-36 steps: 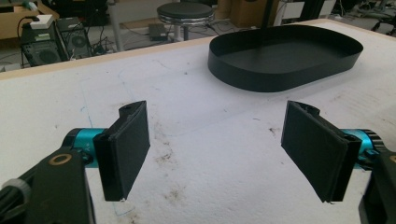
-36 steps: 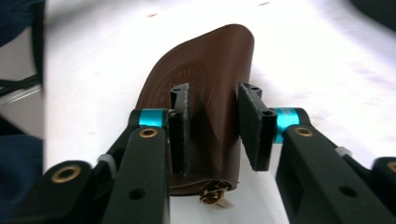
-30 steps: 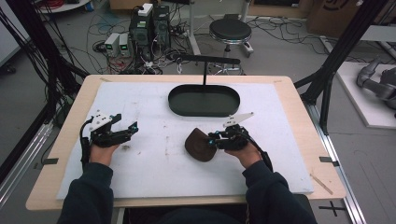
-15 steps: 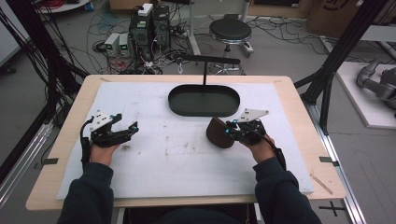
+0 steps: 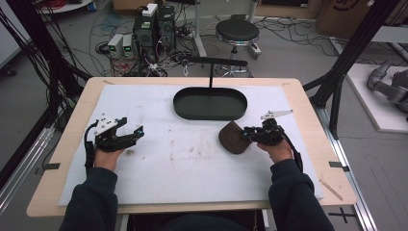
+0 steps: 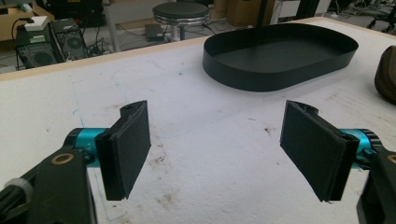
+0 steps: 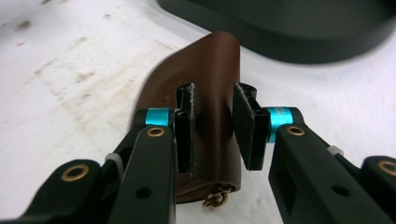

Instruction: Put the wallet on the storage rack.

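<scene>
— Starting with the high view: what of the right gripper (image 5: 246,134)?

— Clamped on a brown leather pouch (image 5: 232,137), right of table centre, just short of the black oval tray (image 5: 210,103). Pouch near the tray's front rim, not touching it as far as can be told. Whether resting on the white mat (image 5: 183,163) or lifted a little off it: cannot tell from above.

— And the left gripper (image 5: 138,133) there?

— Low over the mat on the left side, well apart from pouch and tray. Jaws spread, nothing between them.

— Moving to the left gripper view?

— Confirms it: left gripper (image 6: 217,149) released, both black pads wide apart with bare, scuffed mat (image 6: 210,186) between. Tray (image 6: 280,63) ahead and to the right, standing on the mat. Sliver of the pouch (image 6: 387,74) at the far right edge. Round stool (image 6: 181,10) and black computer cases (image 6: 70,42) beyond the table's far edge.

— Then the right gripper view?

— Right gripper (image 7: 214,126) closed across the pouch (image 7: 201,74), one pad on each side of a raised fold near its nearer end. Pouch pointing away from the camera toward the tray (image 7: 299,32), small brass ring (image 7: 214,199) hanging at the near end. Stained mat (image 7: 70,70) to the left.
</scene>
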Action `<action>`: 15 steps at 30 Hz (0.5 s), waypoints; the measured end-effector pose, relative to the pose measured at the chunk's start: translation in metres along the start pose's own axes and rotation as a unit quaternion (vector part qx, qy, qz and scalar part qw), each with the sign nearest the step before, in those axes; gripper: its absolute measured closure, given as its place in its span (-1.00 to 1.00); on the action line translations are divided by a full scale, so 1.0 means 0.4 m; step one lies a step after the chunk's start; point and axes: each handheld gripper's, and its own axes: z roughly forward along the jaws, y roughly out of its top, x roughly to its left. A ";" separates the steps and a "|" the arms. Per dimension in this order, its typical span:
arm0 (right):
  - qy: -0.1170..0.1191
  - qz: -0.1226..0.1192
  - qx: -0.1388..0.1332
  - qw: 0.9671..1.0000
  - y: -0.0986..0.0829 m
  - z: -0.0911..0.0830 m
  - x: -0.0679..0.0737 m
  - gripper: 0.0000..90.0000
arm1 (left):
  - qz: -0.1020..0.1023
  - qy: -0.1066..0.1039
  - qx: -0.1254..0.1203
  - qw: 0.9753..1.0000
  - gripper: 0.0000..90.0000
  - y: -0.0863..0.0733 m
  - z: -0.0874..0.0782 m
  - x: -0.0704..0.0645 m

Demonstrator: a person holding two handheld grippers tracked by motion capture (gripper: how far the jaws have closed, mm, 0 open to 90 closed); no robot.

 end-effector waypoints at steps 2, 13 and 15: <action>0.008 0.015 0.018 1.000 -0.011 0.014 -0.016 0.60 | -0.001 -0.001 0.000 1.000 -0.46 -0.001 0.001 0.000; 0.024 0.068 0.028 0.997 -0.019 0.039 -0.009 -0.37 | -0.002 -0.001 -0.002 1.000 -0.46 0.000 -0.003 0.000; 0.029 0.075 0.032 0.996 -0.020 0.042 0.002 -0.53 | -0.002 0.000 -0.001 1.000 -0.46 -0.001 -0.003 0.000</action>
